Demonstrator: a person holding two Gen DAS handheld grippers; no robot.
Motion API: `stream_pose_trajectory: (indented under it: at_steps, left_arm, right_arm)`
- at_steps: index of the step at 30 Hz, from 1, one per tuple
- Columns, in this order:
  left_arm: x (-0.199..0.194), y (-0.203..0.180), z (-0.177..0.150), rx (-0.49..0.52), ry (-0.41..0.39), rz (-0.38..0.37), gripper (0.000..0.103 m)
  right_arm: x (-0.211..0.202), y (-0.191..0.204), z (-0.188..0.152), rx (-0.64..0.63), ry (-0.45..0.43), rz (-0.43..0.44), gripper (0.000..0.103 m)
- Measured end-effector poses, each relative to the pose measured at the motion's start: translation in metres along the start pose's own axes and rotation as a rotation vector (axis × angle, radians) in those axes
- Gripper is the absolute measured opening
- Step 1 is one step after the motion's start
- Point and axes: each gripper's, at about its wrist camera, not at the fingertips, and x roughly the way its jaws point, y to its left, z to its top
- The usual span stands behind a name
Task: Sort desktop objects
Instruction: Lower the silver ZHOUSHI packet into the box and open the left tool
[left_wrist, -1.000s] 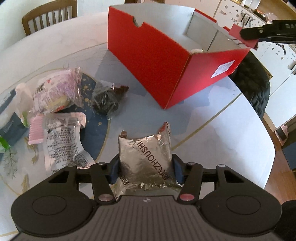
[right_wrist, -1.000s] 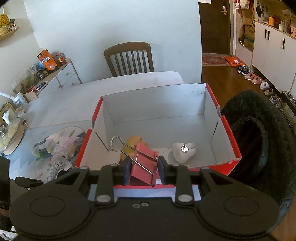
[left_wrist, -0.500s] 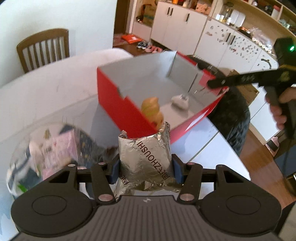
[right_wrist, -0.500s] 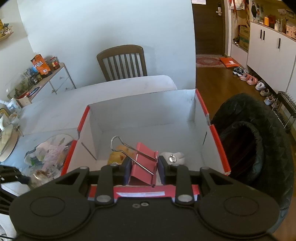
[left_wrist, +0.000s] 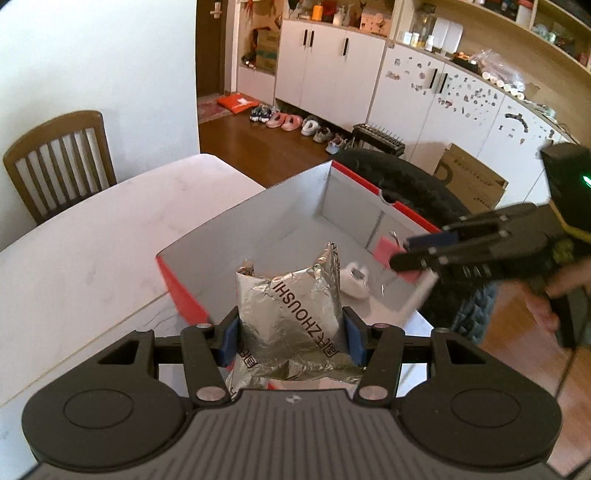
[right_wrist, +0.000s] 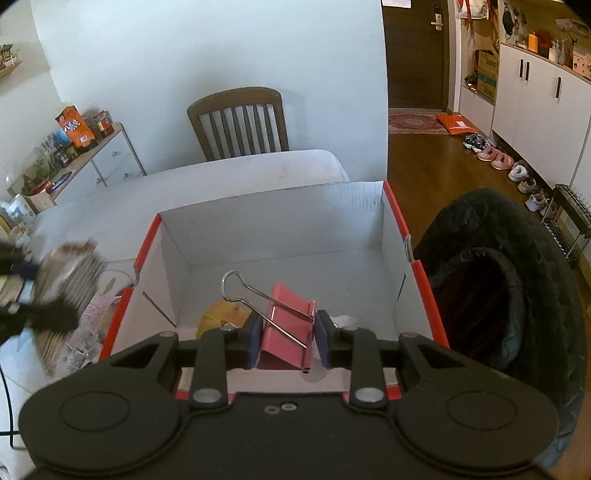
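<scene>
The left gripper (left_wrist: 290, 332) has its jaws clamped on a crumpled silver foil packet (left_wrist: 291, 314), which is held in the air above the near left corner of the red box (left_wrist: 184, 299). The right gripper (right_wrist: 284, 338) has its jaws pressed narrow on a pink binder clip (right_wrist: 286, 328), wire handles pointing up and to the left, held over the near edge of the same box. The box stands open on the white surface (left_wrist: 92, 240); its grey interior holds a yellow object (right_wrist: 221, 317) near the left side and a small white object (left_wrist: 354, 282) toward the right. From the right wrist view, more packets (right_wrist: 88, 332) lie on the surface left of the box. A wooden chair (right_wrist: 240, 122) stands at the far side of the surface, and a dark padded seat (right_wrist: 498, 288) is just right of the box.
</scene>
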Motion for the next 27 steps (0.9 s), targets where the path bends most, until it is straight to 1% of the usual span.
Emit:
stream_pose_trajectory:
  at_steps: [5, 9, 14, 17, 20, 27]
  left_arm:
    - [0.045, -0.004, 0.024, 0.053, 0.030, 0.036, 0.054]
    - [0.079, -0.004, 0.038, 0.058, 0.070, 0.050, 0.054]
    - [0.118, -0.003, 0.048, 0.070, 0.128, 0.054, 0.054]
    - [0.136, -0.005, 0.051, 0.081, 0.153, 0.074, 0.055]
    - [0.151, -0.002, 0.052, 0.073, 0.186, 0.077, 0.055]
    - [0.173, -0.001, 0.046, 0.070, 0.230, 0.081, 0.055]
  right_arm:
    - [0.010, 0.000, 0.003, -0.022, 0.009, -0.006, 0.029]
    - [0.020, 0.002, 0.004, -0.042, 0.021, -0.012, 0.029]
    - [0.037, 0.008, 0.000, -0.074, 0.070, -0.004, 0.029]
    - [0.048, 0.017, -0.004, -0.114, 0.100, -0.008, 0.029]
    - [0.058, 0.023, -0.006, -0.147, 0.121, -0.022, 0.029]
    - [0.072, 0.027, -0.009, -0.169, 0.161, -0.040, 0.029]
